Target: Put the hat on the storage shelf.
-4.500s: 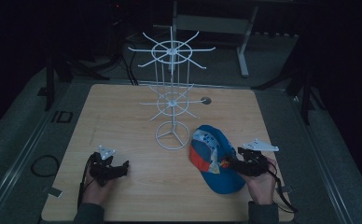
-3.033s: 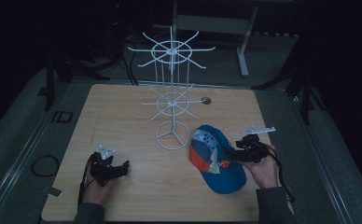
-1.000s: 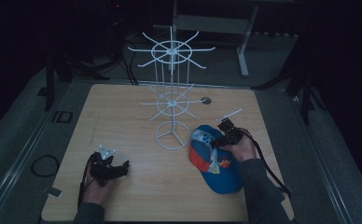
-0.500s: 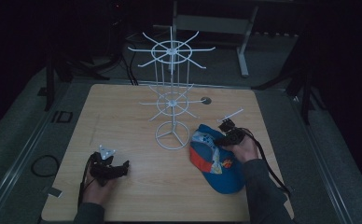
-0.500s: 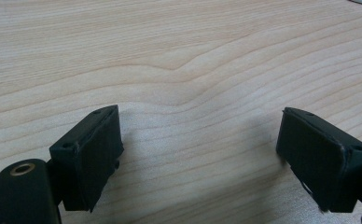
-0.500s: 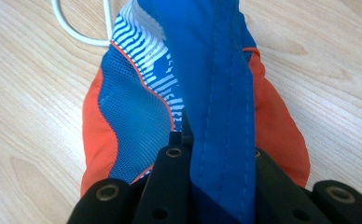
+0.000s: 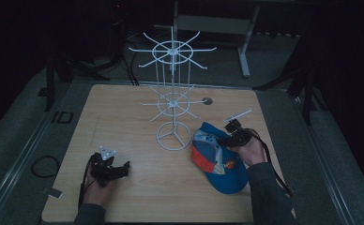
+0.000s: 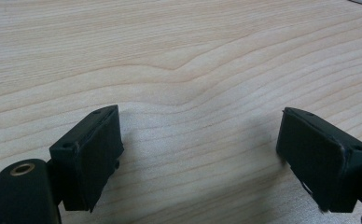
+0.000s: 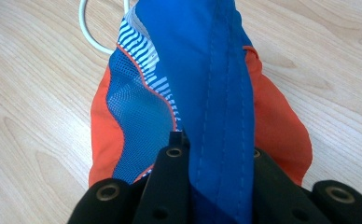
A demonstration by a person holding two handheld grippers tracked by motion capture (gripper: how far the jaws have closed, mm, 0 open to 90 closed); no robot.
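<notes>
Cap [image 7: 219,159] is lying on the worktop [image 7: 124,108], near right of the wire rack [image 7: 172,101], its far edge just beside the rack's ring base. Right tongs [image 7: 228,139] are clamped on a blue fabric fold at the cap's far edge; in the right gripper view the fold [image 9: 221,93] is seen pinched between the jaws, with mesh and orange panels hanging to either side. The jaws have just been closing on that fold and are now fully pinched. Left tongs [image 7: 109,169] are resting wide apart on bare wood at the near left, with nothing between the pads [image 8: 90,149].

Handling, as judged: the cap is light and soft, so it is expected to sag and fold under its own weight when lifted by one edge. The brim is likely the only stiff part. Grip on thin cloth can slip if it is jerked; a seam or band edge is the better bite, as taken now. If hanging on the rack is intended, the prongs are thin, so the mesh could be snagged.
</notes>
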